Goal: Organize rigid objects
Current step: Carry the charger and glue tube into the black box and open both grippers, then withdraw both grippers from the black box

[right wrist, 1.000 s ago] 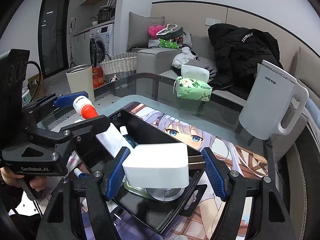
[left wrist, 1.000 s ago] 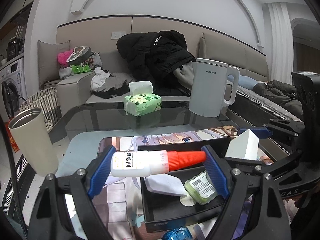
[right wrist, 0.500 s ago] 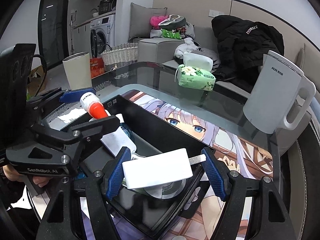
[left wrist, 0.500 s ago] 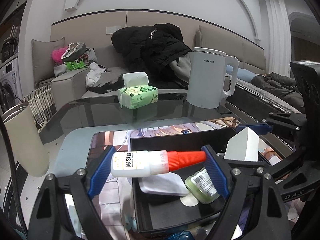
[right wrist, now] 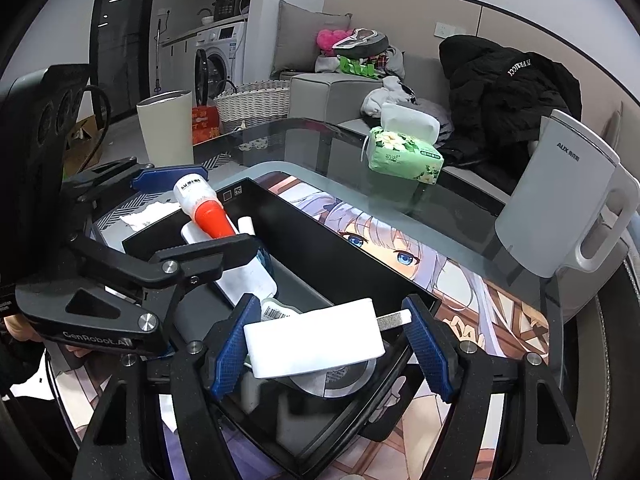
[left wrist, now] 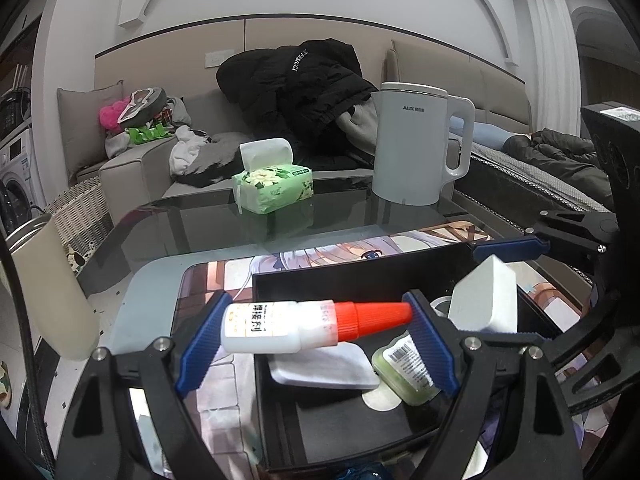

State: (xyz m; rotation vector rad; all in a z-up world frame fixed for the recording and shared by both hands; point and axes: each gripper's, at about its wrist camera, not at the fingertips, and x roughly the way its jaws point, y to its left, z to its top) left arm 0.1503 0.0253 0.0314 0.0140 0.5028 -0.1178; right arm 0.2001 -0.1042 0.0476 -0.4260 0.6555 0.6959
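Observation:
My left gripper point(left wrist: 316, 328) is shut on a glue bottle point(left wrist: 280, 328) with a white body and a red cap, held lengthwise between the blue pads over the left edge of the black tray point(left wrist: 360, 276). The right wrist view shows that bottle point(right wrist: 200, 204) above the tray's far end. My right gripper point(right wrist: 328, 328) holds a white plug adapter point(right wrist: 316, 340) low over the tray point(right wrist: 320, 236). One pad is on its body and the other at its metal prong, and the jaws are opening. In the tray lie a white pouch point(left wrist: 324, 368), a small green jar point(left wrist: 404, 372) and a silver disc point(right wrist: 336, 380).
The tray sits on a printed mat point(right wrist: 460, 292) on a glass table. A white kettle point(left wrist: 416, 148) and a green tissue pack point(left wrist: 276, 188) stand at the back. A cream tumbler point(left wrist: 52, 292) stands at the left edge. A sofa piled with clothes lies behind.
My left gripper has carried the glue bottle closer over the tray. In my right gripper the adapter has tipped and sunk lower toward the things in the tray.

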